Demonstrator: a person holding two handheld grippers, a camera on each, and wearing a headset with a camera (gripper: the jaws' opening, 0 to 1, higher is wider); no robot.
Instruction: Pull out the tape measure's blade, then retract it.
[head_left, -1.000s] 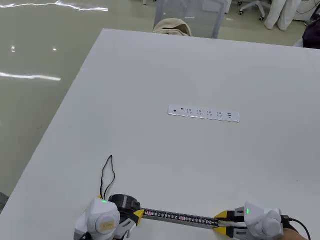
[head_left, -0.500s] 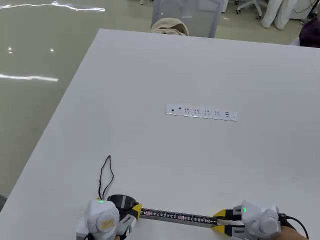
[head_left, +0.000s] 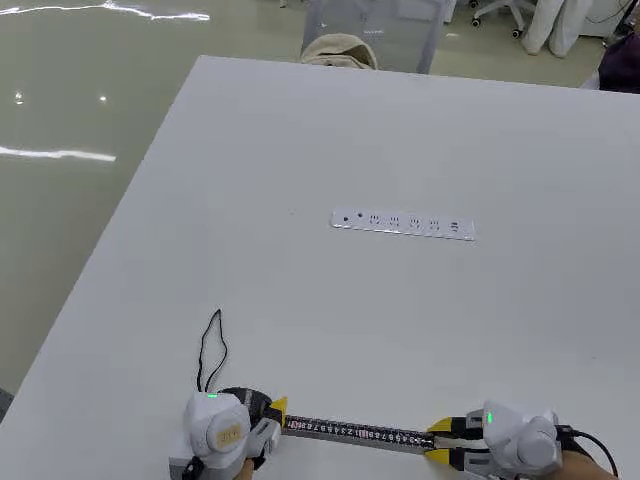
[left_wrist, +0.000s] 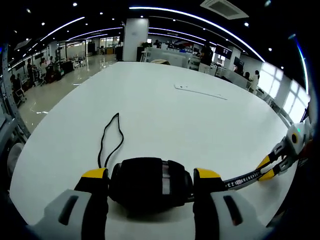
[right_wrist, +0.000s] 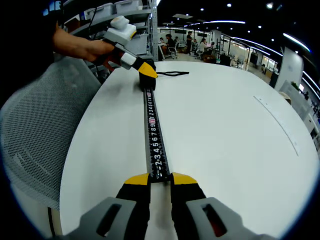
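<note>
White worktop (head_left: 400, 130) near edge: both tools are held low over it, at the bottom of the head view. The left tool (head_left: 268, 412) is pointed right and a bit away from the person. The right tool (head_left: 440, 440) is pointed left, back at it, so the two face each other along one line.

Left tool: the jaws are spread wide and closed on the tape measure case (left_wrist: 150, 185). In the left gripper view a yellow tip is pressed on each side of the black case. The case is seated on the worktop between the jaws.

Right tool: the jaws are nearly together and pinched on the free end of the blade (right_wrist: 154, 135). In the right gripper view the yellow tips are seen flanking the blade's end, with the low numbers just beyond them.

The blade is pulled out and stretched straight between the two tools, lying low along the worktop, printed face up. The left tool (right_wrist: 145, 70) is seen at the far end of the blade in the right gripper view, gripped by a hand (right_wrist: 85, 47).

A black cord loop (head_left: 212, 350) is laid on the worktop just beyond the case, trailing away from it. A white power strip (head_left: 403, 224) is set mid-worktop, well apart from both tools. A grey mesh chair back (right_wrist: 40, 135) is seen beside the worktop edge in the right gripper view.
</note>
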